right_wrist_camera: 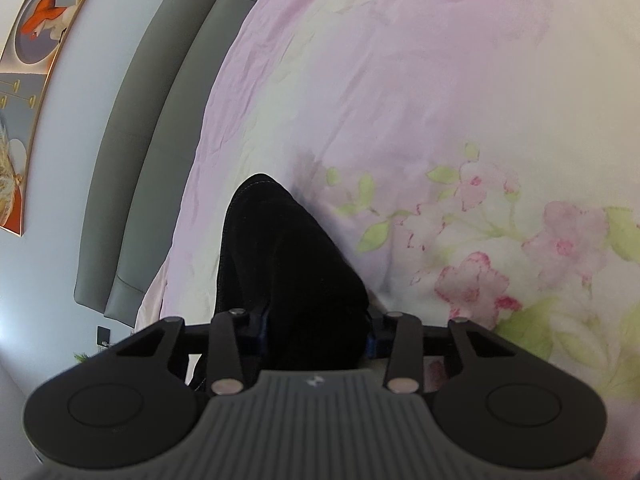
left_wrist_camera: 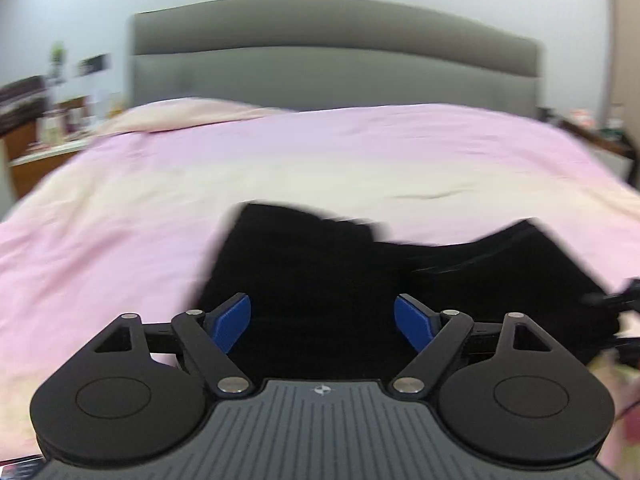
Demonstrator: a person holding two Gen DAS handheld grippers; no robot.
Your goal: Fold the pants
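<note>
Black pants (left_wrist_camera: 320, 264) lie on a pink and cream bed cover (left_wrist_camera: 200, 168). My left gripper (left_wrist_camera: 322, 320) is open, its blue fingertips (left_wrist_camera: 234, 320) spread wide over the near part of the pants, with nothing held. In the right wrist view my right gripper (right_wrist_camera: 316, 332) is shut on a bunched fold of the black pants (right_wrist_camera: 288, 256), which rises between the jaws and hides most of the blue pads. The other gripper shows as a dark blur at the right edge of the left wrist view (left_wrist_camera: 616, 300).
A grey padded headboard (left_wrist_camera: 332, 56) stands at the back of the bed. A cluttered side table (left_wrist_camera: 60, 128) is at the left, another (left_wrist_camera: 592, 128) at the right. A framed picture (right_wrist_camera: 36, 40) hangs on the wall. The cover has a flower print (right_wrist_camera: 520, 256).
</note>
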